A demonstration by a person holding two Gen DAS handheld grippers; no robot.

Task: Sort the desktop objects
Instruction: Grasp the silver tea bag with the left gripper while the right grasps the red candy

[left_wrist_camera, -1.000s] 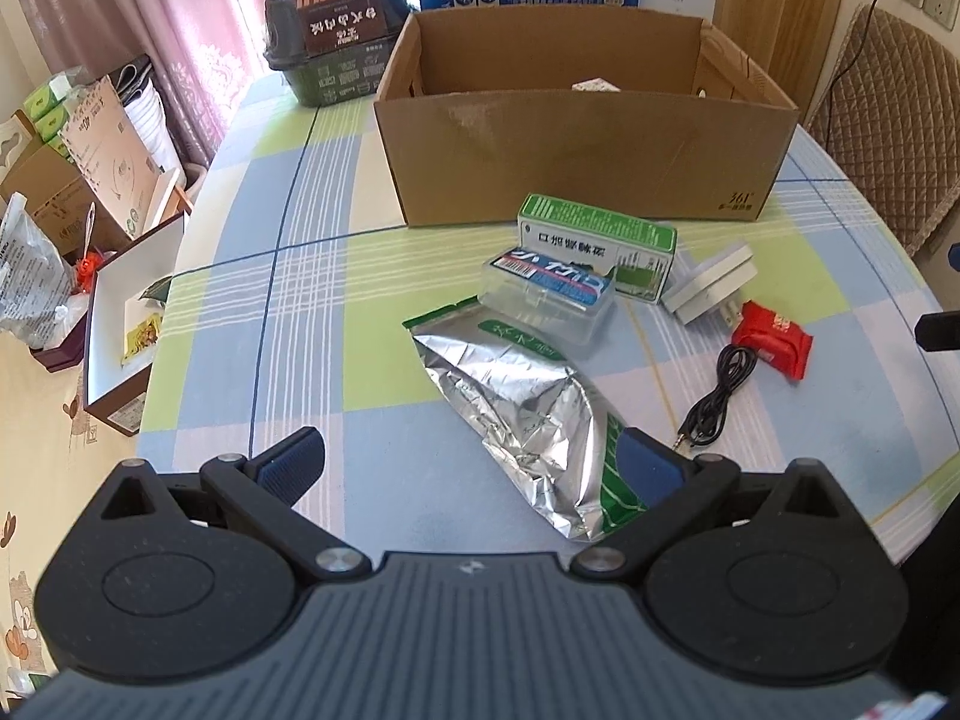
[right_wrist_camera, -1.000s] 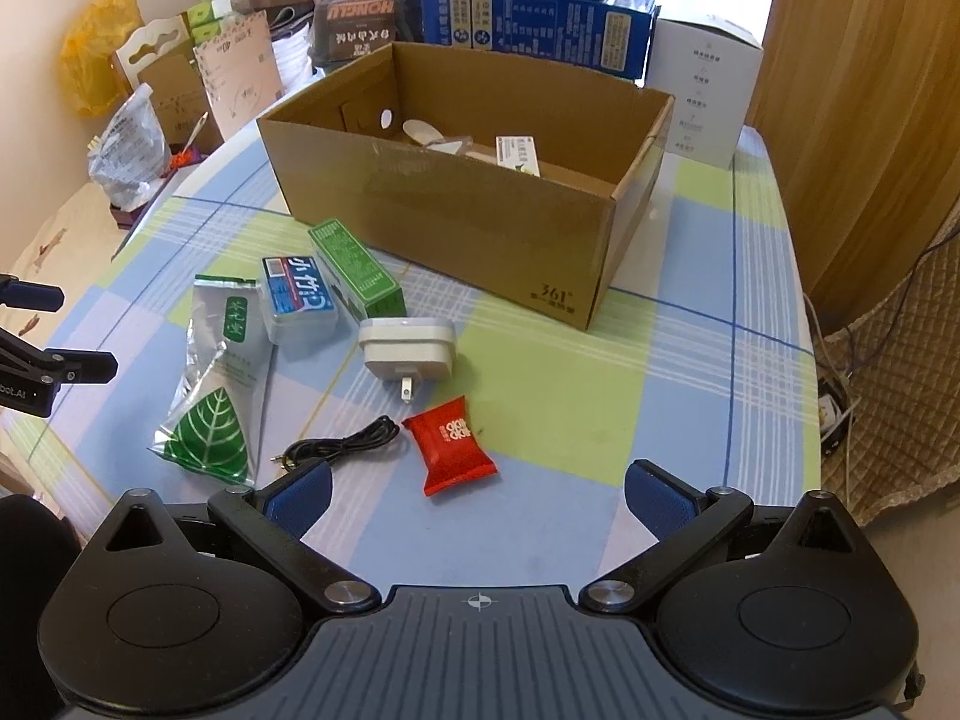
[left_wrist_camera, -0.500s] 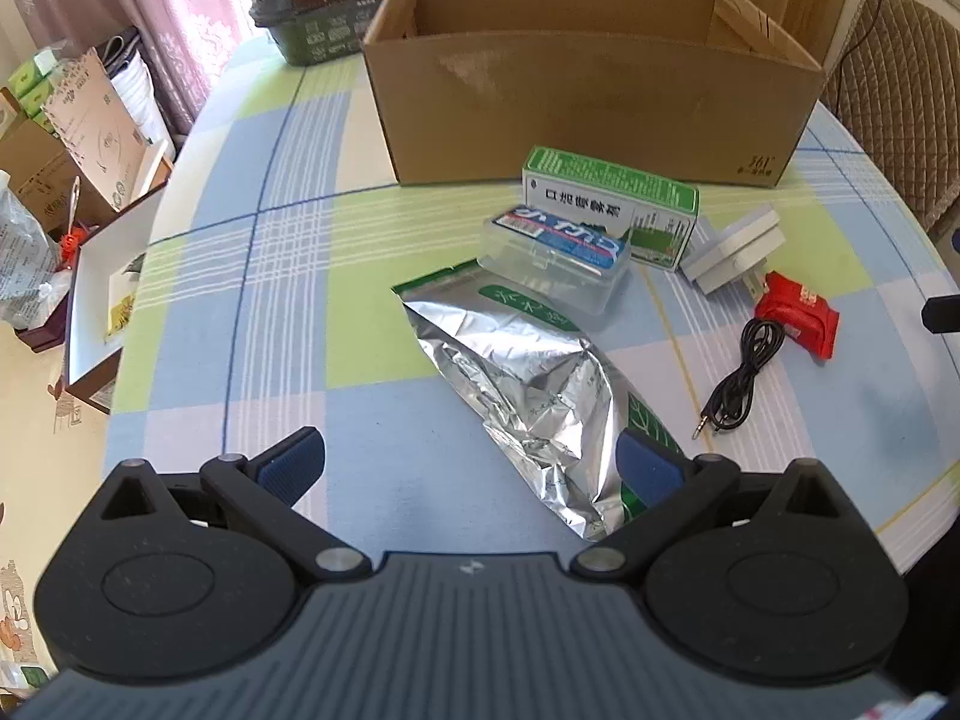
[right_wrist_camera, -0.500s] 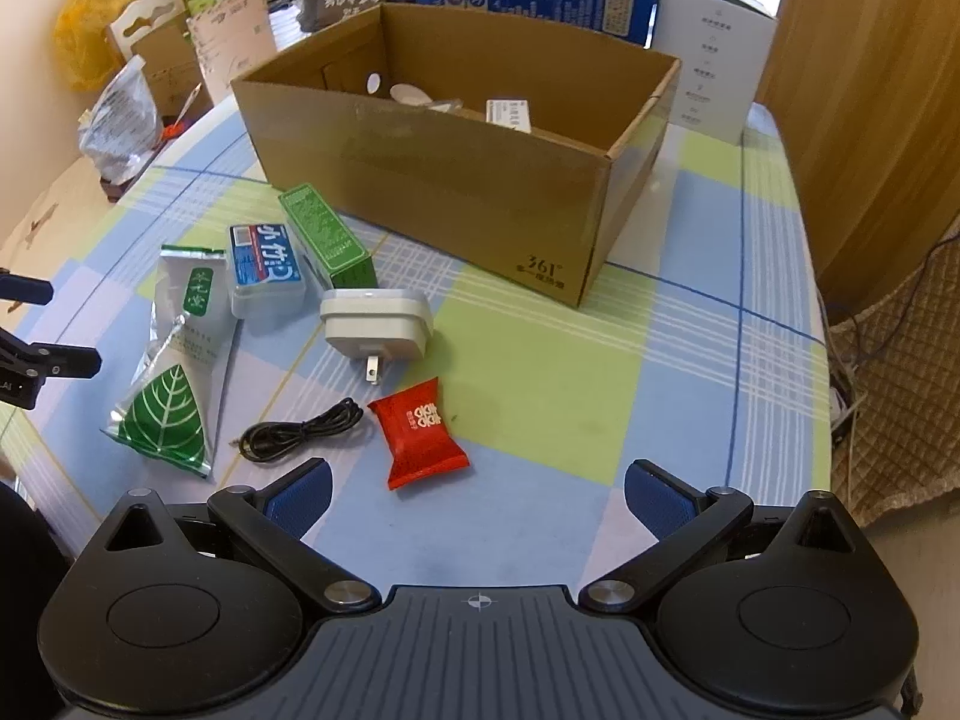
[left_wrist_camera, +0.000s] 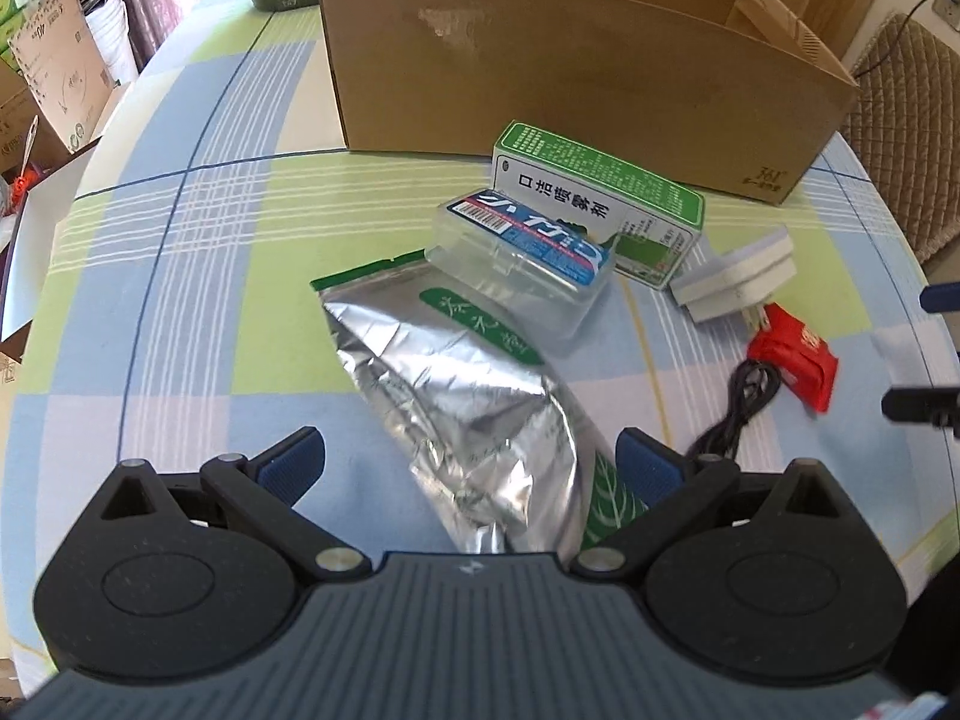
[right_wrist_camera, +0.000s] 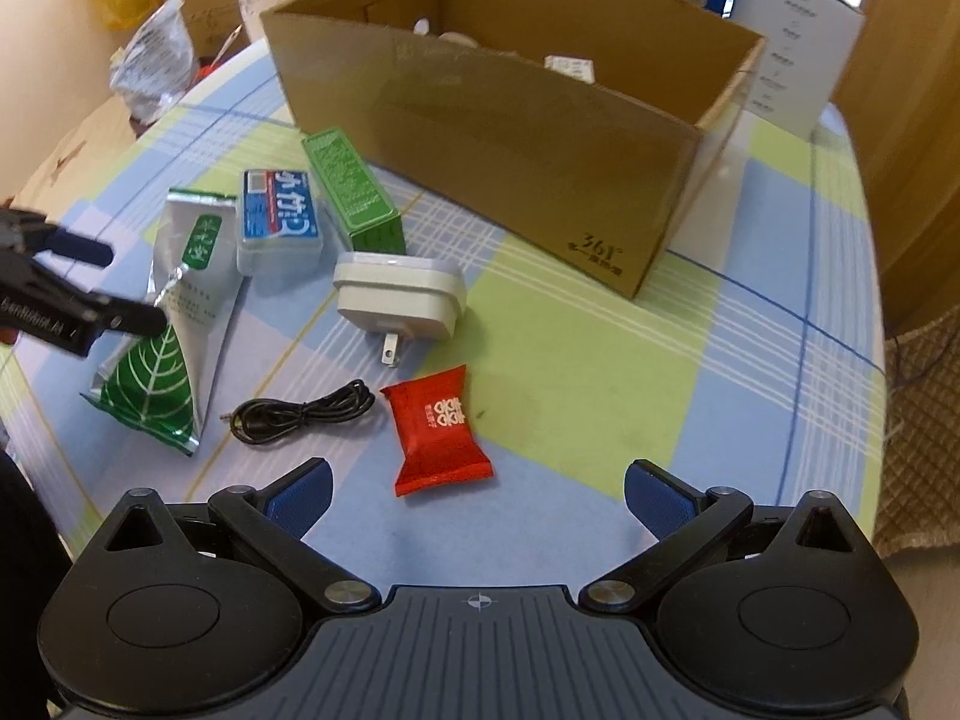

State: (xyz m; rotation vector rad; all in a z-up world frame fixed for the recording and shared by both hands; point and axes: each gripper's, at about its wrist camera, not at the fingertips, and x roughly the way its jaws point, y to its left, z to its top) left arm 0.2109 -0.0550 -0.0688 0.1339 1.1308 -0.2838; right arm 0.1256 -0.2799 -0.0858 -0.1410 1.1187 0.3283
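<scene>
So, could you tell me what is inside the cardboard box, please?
Inside the cardboard box, the right wrist view shows a small white packet and some pale items; the near wall hides the floor.

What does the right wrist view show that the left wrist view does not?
Only the right wrist view shows things lying inside the cardboard box, the left tool at the foil pouch, and the white charger's prongs. Only the left wrist view shows the printed front of the green box. Both show the red packet, black cable and clear case.
</scene>
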